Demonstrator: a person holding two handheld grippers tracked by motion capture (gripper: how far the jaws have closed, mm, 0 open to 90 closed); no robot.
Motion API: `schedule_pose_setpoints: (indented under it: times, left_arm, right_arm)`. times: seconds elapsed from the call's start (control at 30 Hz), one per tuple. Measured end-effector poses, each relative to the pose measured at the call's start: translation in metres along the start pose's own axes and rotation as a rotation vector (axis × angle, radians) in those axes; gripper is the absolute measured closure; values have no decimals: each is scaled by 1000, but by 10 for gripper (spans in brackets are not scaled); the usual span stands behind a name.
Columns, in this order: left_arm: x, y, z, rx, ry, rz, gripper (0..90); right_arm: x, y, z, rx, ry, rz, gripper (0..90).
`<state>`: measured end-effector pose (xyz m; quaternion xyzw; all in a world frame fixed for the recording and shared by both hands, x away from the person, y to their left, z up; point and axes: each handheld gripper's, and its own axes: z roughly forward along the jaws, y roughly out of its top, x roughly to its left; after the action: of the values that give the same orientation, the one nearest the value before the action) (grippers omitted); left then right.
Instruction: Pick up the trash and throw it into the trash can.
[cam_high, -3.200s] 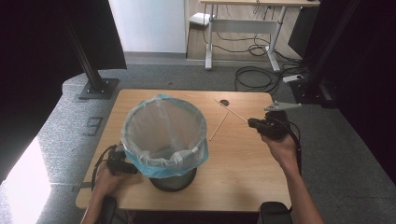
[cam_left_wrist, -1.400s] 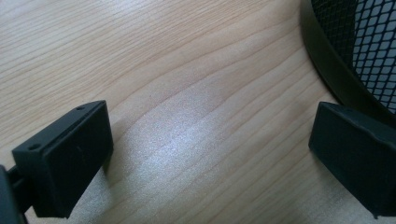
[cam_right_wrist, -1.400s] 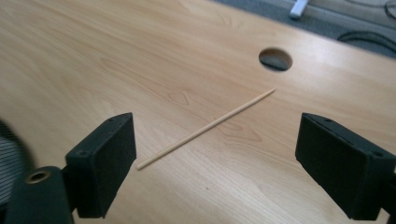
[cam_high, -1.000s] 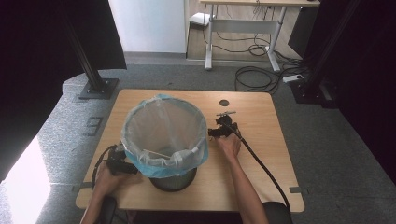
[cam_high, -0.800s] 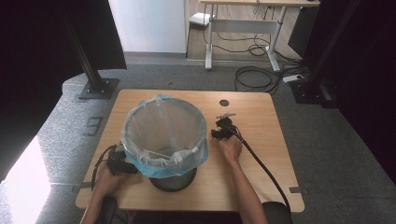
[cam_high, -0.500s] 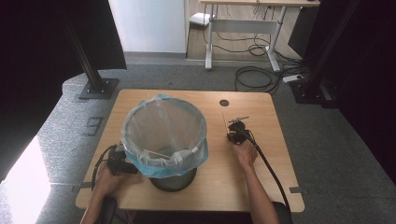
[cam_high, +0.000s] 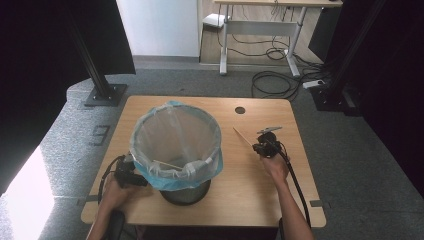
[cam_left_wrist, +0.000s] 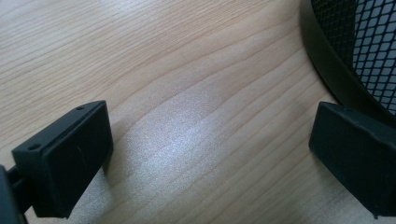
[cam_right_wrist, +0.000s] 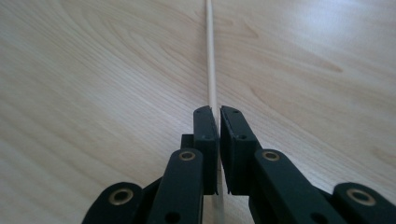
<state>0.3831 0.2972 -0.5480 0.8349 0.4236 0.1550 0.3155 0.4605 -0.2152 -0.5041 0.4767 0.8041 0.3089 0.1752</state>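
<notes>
High view: a wooden stick is being held at its near end by the right gripper, on the bench to the right of the bin.
Step in hand: judged to be the pick-up of a second stick, since a similar stick is already lying inside the bin.
Right gripper view: the jaws are being pressed almost together on the stick, which is running straight ahead along the bench top; whether it is lifted clear cannot be told.
Left gripper: it is being rested beside the bin's base, jaws wide apart with nothing between them; in the high view the left gripper is sitting at the bin's left.
Next move: a lift and a carry over the rim are probably being called for, with the stick tipped to clear the liner.
Bin contents: a clear bag with a blue edge is lining it; one stick is being held inside, near the front wall.
</notes>
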Motion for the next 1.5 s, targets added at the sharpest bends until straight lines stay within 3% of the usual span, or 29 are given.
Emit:
schedule_pose_setpoints:
  times: [0.37,0.67,1.13,1.33,1.5]
  left_arm:
    - [0,0,0,0,0,0,0]
    - [0,0,0,0,1,0,0]
    - [0,0,0,0,1,-1,0]
    - [0,0,0,0,2,-1,0]
    - [0,0,0,0,2,-3,0]
  right_arm:
    - [3,21,-65,-61,65,-21,845]
    - [9,40,-111,-117,155,-34,844]
    - [18,81,-176,-191,207,-93,844]
    - [29,100,-209,-228,236,-131,845]
    - [48,115,-235,-247,280,-189,845]
